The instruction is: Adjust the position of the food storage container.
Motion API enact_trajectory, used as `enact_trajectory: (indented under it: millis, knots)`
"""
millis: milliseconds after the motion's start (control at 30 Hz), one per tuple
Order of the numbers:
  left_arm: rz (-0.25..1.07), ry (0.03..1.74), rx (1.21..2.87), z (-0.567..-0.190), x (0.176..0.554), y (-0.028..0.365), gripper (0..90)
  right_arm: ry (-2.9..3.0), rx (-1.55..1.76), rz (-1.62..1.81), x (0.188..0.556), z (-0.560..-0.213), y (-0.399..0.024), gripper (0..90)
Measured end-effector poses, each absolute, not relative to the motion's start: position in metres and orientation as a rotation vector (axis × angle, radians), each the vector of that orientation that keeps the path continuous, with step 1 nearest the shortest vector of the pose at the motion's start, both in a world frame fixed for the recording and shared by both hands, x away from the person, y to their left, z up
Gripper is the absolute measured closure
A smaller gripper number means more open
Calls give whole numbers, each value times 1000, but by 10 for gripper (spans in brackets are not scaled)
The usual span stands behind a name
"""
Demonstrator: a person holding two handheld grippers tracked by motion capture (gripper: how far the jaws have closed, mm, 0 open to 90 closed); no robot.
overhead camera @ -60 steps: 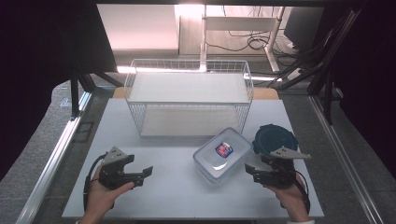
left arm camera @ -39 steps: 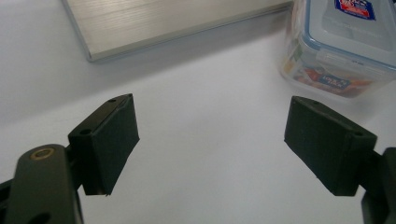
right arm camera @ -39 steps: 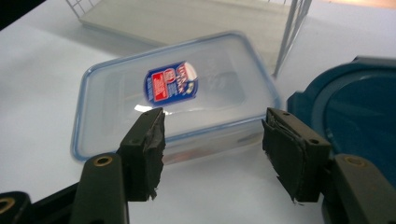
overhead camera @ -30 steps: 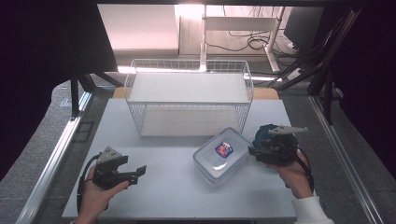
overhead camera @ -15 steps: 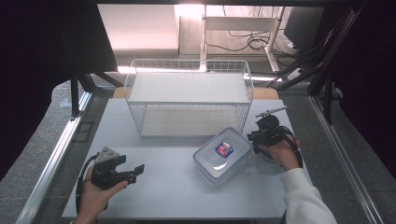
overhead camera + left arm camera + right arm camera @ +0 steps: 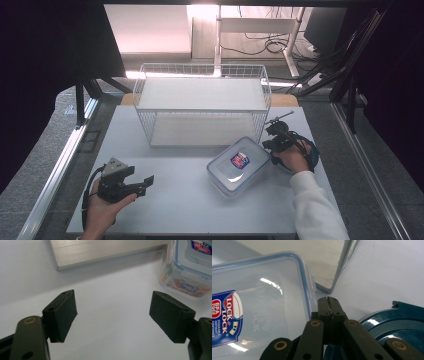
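We see the right gripper [image 6: 270, 141] has moved from the blue lid [image 6: 311, 152] to the container [image 6: 239, 165], jaws just closed, empty. Container lies diagonally before the basket [image 6: 202, 111]. Left gripper [image 6: 143, 183] open, empty.

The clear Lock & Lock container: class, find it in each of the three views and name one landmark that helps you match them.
High view: the clear container sits right of centre on the table, in front of the wire basket.
Left gripper view: top right corner, beyond the open jaws.
Right gripper view: left half, beside the shut jaws.
Shared landmark: its blue-and-red label.
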State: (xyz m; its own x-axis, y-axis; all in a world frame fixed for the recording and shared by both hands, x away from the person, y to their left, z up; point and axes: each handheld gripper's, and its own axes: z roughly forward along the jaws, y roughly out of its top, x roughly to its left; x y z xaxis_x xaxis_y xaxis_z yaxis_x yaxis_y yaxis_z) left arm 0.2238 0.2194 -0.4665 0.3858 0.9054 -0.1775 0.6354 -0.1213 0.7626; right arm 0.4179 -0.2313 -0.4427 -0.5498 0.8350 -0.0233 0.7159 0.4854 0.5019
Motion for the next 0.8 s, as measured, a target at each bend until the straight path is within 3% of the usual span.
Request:
enact_trajectory:
  millis: [800]
  knots:
    - [403,1345,1886,-474,226,212,214,2602,1188,597,380,-441,-200,890]
